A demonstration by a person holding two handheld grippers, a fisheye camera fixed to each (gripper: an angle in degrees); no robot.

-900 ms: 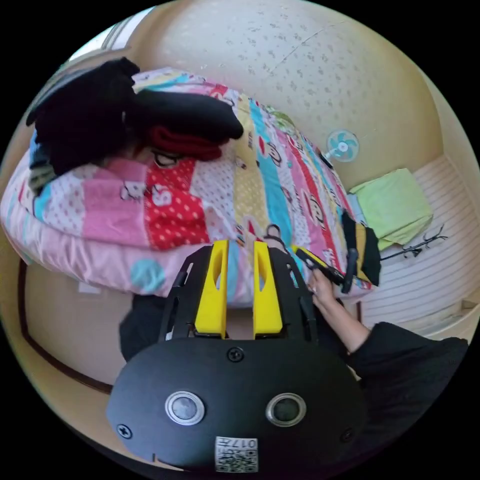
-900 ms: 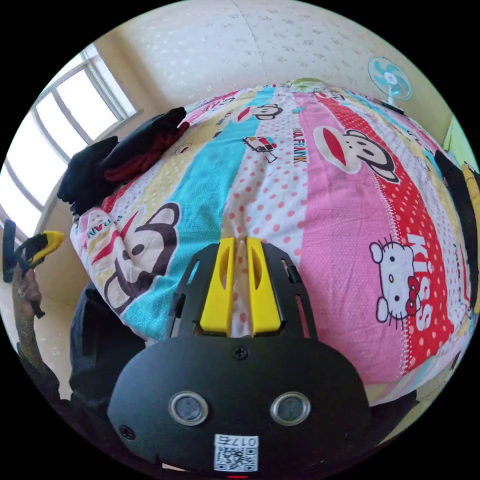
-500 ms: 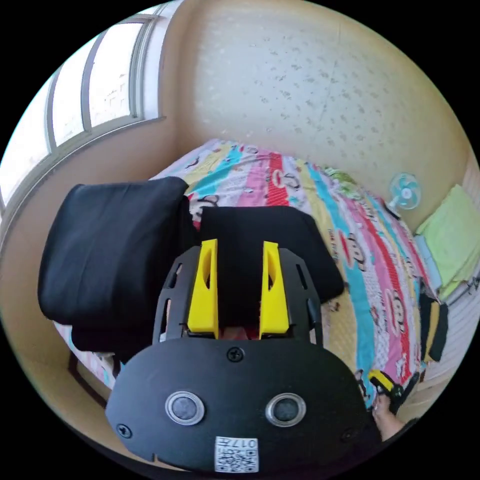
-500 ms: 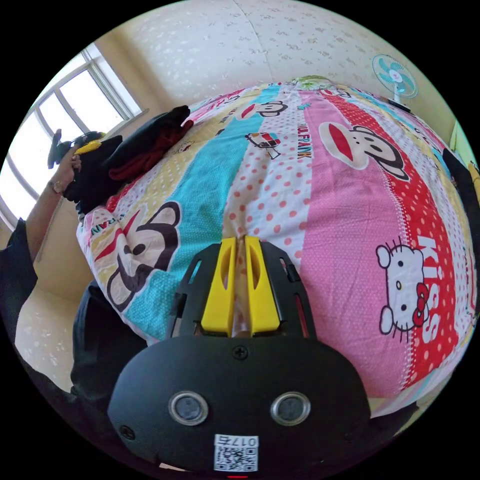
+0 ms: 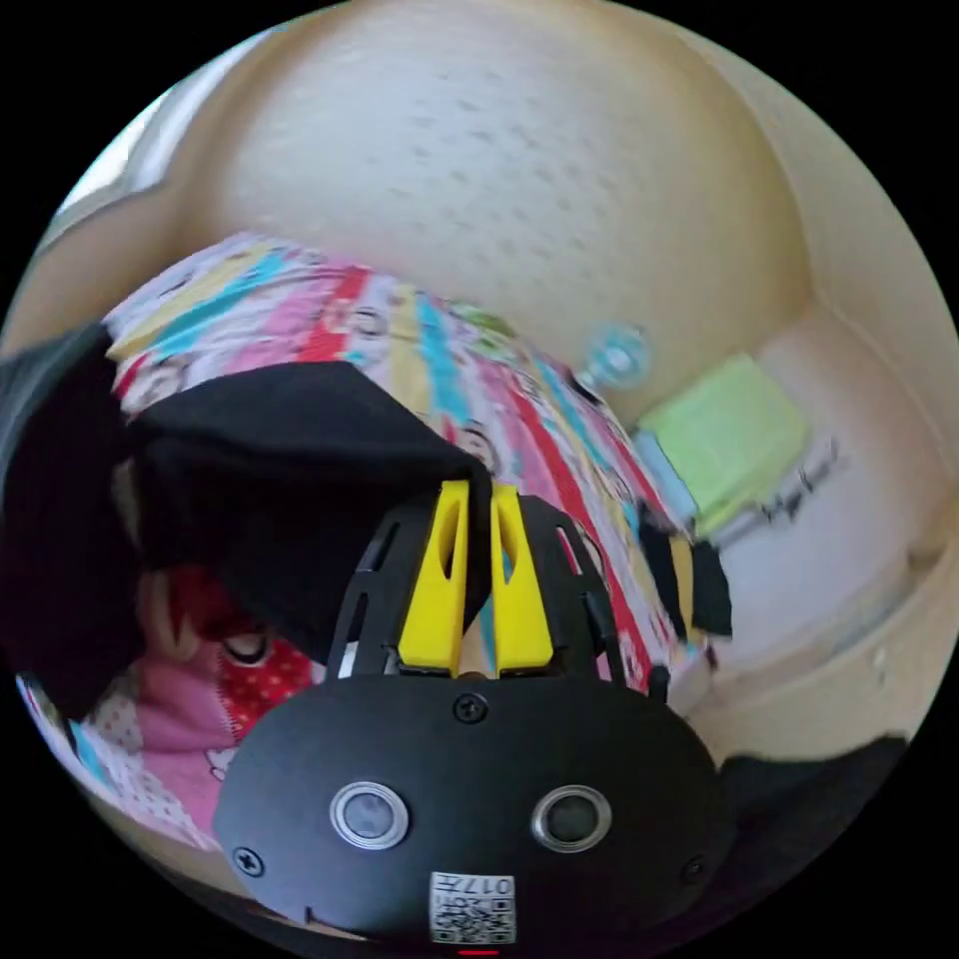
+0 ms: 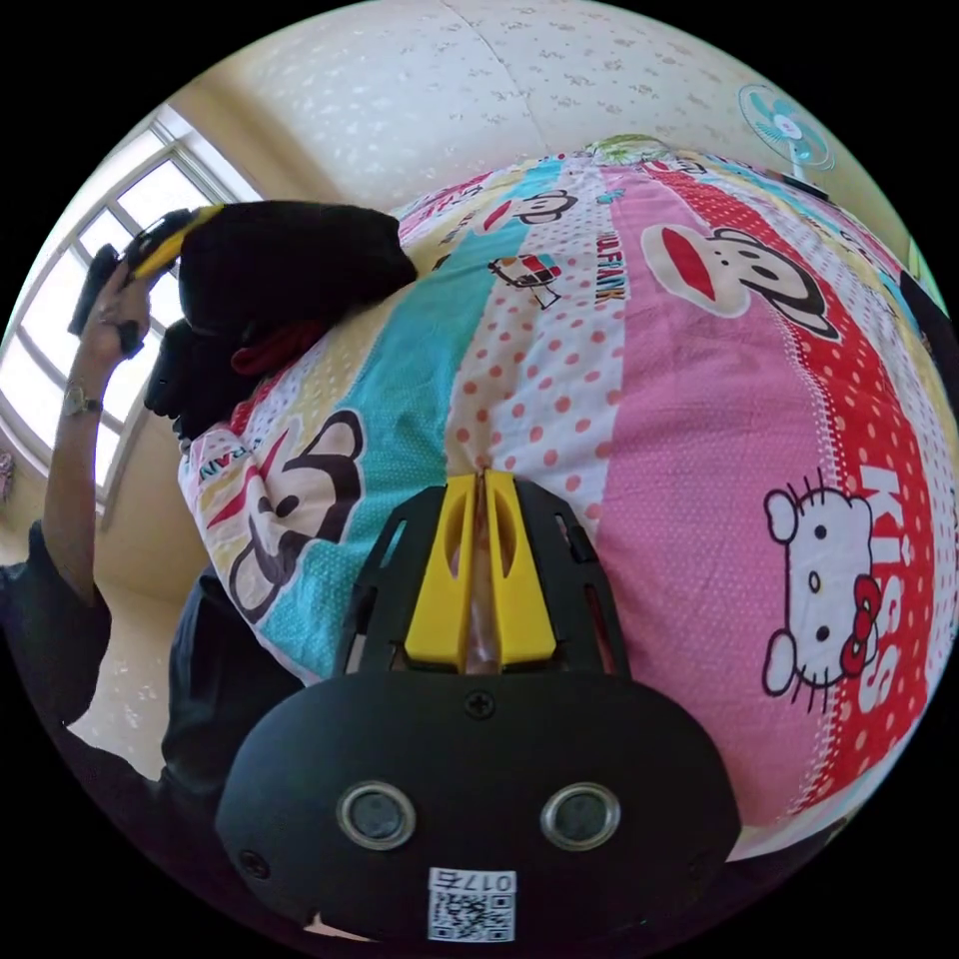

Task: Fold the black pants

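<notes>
The folded black pants hang lifted above the bed's corner, one edge pinched between the yellow jaws of my left gripper, which is shut on them. The right gripper view has that left gripper in a person's raised hand, holding the black pants over a pile of a red garment and another black garment. My right gripper is shut with nothing between its jaws, low over the cartoon-print bedsheet.
A small fan stands at the bed's far end by the wall. Folded green cloth and a black-and-yellow garment lie near the far side. A window is behind the pile.
My left gripper went from open above the black pants to shut on their edge and raised them off the pile. My right gripper's jaws narrowed from a small gap to shut.
</notes>
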